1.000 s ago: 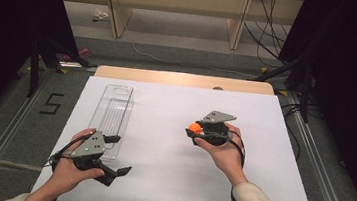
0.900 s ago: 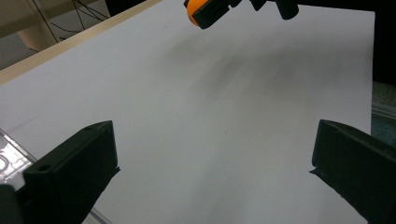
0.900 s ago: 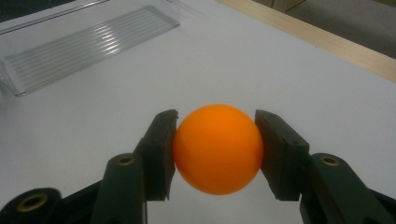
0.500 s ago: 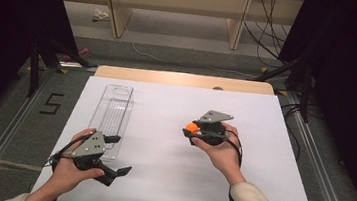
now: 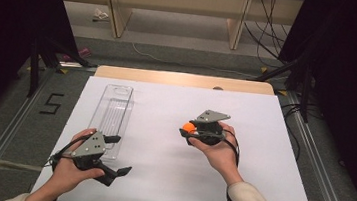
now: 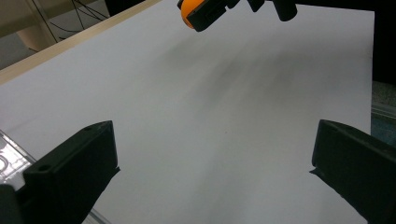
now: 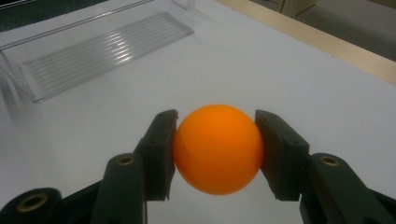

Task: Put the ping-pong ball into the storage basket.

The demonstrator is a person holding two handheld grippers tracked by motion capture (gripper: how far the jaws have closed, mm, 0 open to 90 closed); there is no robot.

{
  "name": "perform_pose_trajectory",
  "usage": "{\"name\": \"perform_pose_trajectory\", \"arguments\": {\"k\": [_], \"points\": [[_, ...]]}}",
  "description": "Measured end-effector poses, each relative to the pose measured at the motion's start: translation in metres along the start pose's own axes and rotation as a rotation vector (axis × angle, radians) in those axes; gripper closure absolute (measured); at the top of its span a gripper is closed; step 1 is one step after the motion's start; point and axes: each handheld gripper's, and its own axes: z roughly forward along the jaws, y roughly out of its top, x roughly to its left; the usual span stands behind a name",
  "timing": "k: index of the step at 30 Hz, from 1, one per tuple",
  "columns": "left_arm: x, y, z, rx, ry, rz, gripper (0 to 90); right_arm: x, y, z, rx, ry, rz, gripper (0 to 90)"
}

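An orange ball (image 7: 217, 148) sits squeezed between the two black pads of my right gripper (image 7: 215, 119), held a little above the white table. From above, the ball (image 5: 188, 127) and right gripper (image 5: 186, 130) are right of the table's middle, pointing left. My left gripper (image 5: 119, 154) rests near the front left edge, beside the near end of a clear plastic tray (image 5: 113, 111). Its jaws stand wide open with bare table between them (image 6: 215, 154). The ball (image 6: 188, 12) shows far off at the top of the left gripper view.
The white tabletop (image 5: 263, 139) has a wooden strip (image 5: 183, 79) along its far edge. The ribbed, empty tray (image 7: 102, 51) lies lengthwise ahead and to the left of the held ball. Cables trail from both grippers.
My right gripper has drifted slightly to the left with the ball still in it. The left hand has stayed put.
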Motion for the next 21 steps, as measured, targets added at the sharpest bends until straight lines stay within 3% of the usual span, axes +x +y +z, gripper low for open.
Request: {"name": "perform_pose_trajectory", "arguments": {"k": [21], "points": [[-0.0002, 0.0001, 0.0002, 0.001, -0.002, 0.000, 0.0, 0.0056, 0.0050, 0.0048, -0.005, 0.013, -0.011, 51.4]]}}
